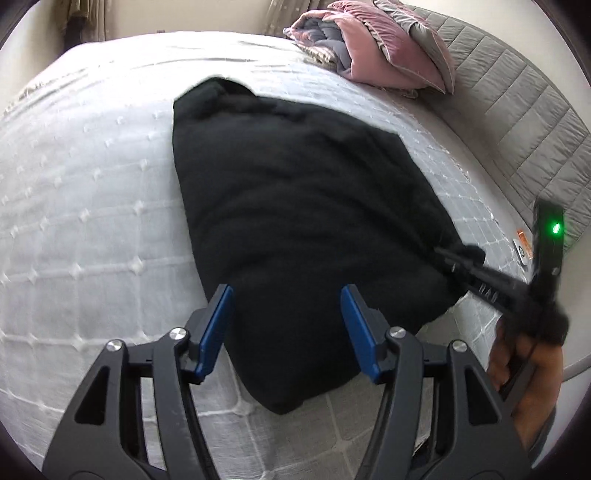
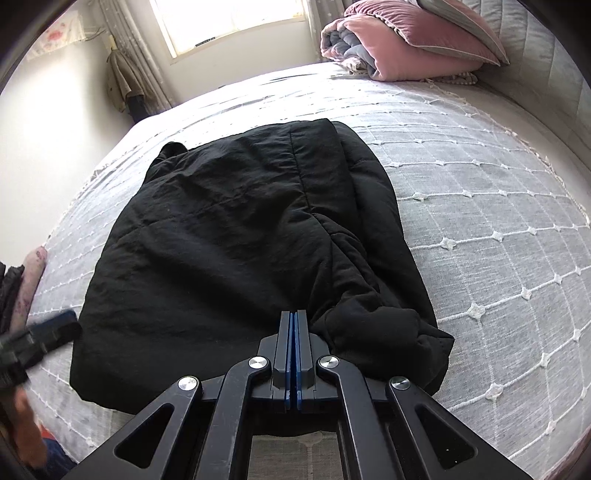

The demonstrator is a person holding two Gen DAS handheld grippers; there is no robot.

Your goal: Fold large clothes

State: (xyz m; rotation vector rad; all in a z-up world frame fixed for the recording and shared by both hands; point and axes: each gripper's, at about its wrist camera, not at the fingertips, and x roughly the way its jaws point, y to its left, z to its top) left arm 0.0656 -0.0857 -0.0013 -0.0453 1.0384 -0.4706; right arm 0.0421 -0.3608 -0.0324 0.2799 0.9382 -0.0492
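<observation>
A black padded jacket (image 1: pixel 306 206) lies folded into a rough rectangle on the white quilted bedspread (image 1: pixel 85 206). My left gripper (image 1: pixel 288 291) hovers open over its near edge, and its blue pads stand apart and press on nothing. In the right wrist view the jacket (image 2: pixel 229 236) fills the middle, and the left gripper (image 2: pixel 62 325) is a blur at its left edge. My right gripper (image 2: pixel 293 317) is shut, with its tips against the jacket's near right corner. No cloth shows between its pads. It appears again as the right gripper (image 1: pixel 448 258) at the jacket's right edge, held by a hand (image 1: pixel 528 373).
Folded pink and grey bedding (image 1: pixel 369 48) is piled at the head of the bed, beside a grey quilted headboard (image 1: pixel 517 92). A small white and orange item (image 1: pixel 522 251) lies at the bed's right edge. A window (image 2: pixel 229 18) and curtains stand beyond the far side.
</observation>
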